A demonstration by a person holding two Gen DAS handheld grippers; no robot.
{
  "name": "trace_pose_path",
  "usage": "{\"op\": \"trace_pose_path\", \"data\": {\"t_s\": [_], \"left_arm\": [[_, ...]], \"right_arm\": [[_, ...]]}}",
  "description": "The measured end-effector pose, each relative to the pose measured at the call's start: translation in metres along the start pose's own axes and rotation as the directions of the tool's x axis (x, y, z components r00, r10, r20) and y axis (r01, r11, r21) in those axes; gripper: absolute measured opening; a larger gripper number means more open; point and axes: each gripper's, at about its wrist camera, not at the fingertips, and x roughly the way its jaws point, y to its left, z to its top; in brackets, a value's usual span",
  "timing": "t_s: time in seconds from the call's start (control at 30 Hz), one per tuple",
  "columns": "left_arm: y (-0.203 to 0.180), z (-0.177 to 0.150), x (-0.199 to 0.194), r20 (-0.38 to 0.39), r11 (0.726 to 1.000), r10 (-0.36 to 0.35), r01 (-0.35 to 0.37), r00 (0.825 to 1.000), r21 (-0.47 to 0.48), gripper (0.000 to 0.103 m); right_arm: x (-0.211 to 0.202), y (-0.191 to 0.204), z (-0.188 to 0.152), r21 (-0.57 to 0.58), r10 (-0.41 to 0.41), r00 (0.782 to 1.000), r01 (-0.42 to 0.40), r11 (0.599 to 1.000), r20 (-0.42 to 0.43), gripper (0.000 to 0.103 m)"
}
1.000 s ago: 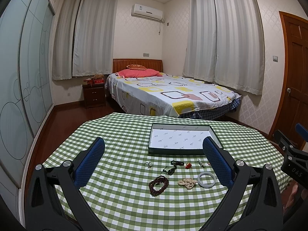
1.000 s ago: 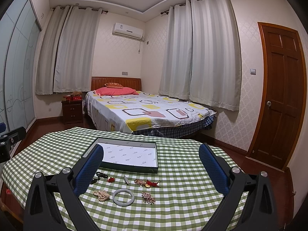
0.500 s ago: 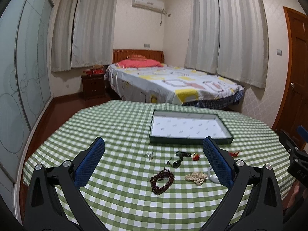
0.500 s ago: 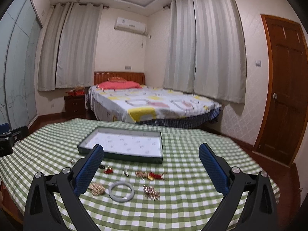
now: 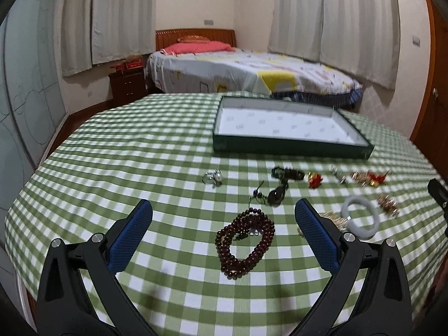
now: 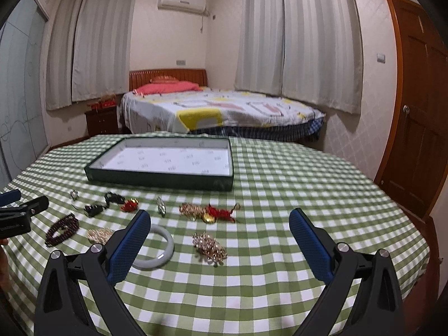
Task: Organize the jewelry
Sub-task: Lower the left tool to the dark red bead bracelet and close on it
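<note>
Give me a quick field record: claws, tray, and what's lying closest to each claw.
left claw: open, holding nothing
right claw: open, holding nothing
tray: nothing in it, white lining, on the far side of the jewelry
nearest left claw: dark red bead bracelet, between the fingers in view
nearest right claw: white bangle by its left finger, gold cluster between the fingers
surface: green checked tablecloth

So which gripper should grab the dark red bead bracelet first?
Left. The left gripper hangs open with the dark red bead bracelet lying between its fingers; from the right gripper it lies far off to the left.
</note>
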Motion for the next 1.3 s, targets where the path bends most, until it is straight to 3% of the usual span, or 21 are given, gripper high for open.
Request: {"op": "trace_pose_path", "data": {"t_s": [0.2,0.37,0.67,0.9,1.2,1.23,1.27,1.3], "left_arm": [[-0.007,-0.005,0.032,-0.070,1.000,-0.002,0.003,0.998,0.022,0.097],[-0.008,-0.009,0.046,-0.113,1.000,-0.010,0.012,0.994,0.022,0.086],[-0.011,-0.017,0.062,-0.182,0.999,-0.035,0.040,0.983,0.023,0.079],[-0.011,-0.016,0.065,-0.191,0.999,-0.029,0.035,0.981,0.030,0.074],[-0.009,-0.018,0.060,-0.164,0.999,-0.035,0.041,0.986,0.032,0.041],[-0.009,-0.018,0.060,-0.163,0.998,-0.037,0.043,0.986,0.035,0.037],[-0.009,-0.018,0.059,-0.159,0.998,-0.051,0.057,0.986,0.036,0.024],[-0.009,-0.018,0.059,-0.157,0.998,-0.055,0.061,0.986,0.035,0.022]], "right_arm": [[0.020,-0.003,-0.008,0.001,-0.006,0.999,0.006,1.000,-0.047,0.097],[0.031,-0.006,-0.012,0.010,-0.011,0.997,0.012,1.000,-0.079,0.097],[0.037,-0.003,-0.016,-0.002,-0.007,0.995,0.007,1.000,-0.101,0.097],[0.040,-0.006,-0.018,0.013,-0.002,0.993,0.004,1.000,-0.116,0.097],[0.043,-0.004,-0.020,0.015,0.001,0.992,0.001,1.000,-0.129,0.097],[0.044,-0.004,-0.021,0.015,0.002,0.991,0.000,1.000,-0.131,0.097],[0.044,-0.004,-0.021,0.015,0.002,0.991,0.000,1.000,-0.132,0.097],[0.045,-0.003,-0.021,0.014,0.003,0.991,-0.001,1.000,-0.135,0.097]]}}
